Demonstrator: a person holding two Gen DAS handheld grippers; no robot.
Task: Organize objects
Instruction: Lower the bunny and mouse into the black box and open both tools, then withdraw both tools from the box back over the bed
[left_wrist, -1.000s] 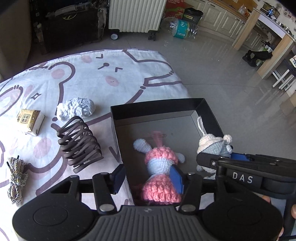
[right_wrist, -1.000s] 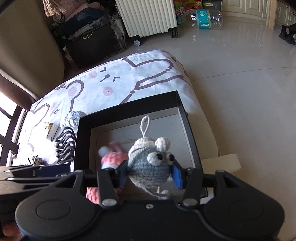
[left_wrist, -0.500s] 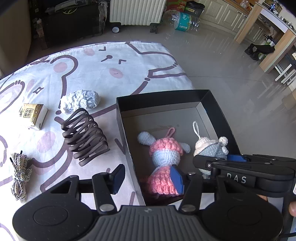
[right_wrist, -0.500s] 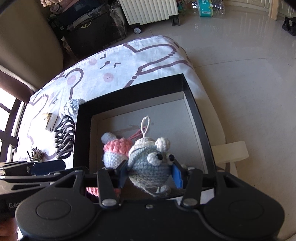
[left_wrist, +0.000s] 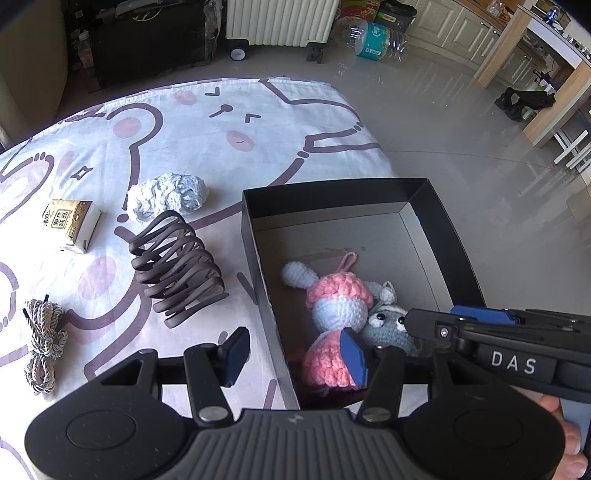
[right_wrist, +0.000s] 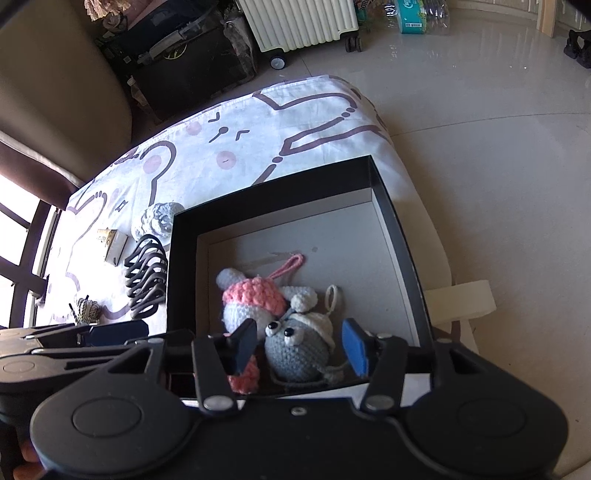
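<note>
A black open box sits on the cartoon-print cloth. Inside lie a pink-and-white crochet toy and, against it, a grey crochet mouse. My right gripper hangs over the box's near end. Its jaws are opening, with the mouse between the blue pads and a gap on each side. In the left wrist view, the box holds the pink toy and the mouse, and the right gripper enters from the right. My left gripper is open and holds nothing, its fingers astride the box's left wall.
Left of the box on the cloth lie a dark ribbed hair claw, a crumpled grey-white wad, a small tan packet and a bundle of cord. Tiled floor drops away right of the box. A hand shows at the lower right.
The right gripper, which held the grey mouse above the box, has let it go. The mouse now lies on the box floor beside the pink toy, and the jaws have widened.
</note>
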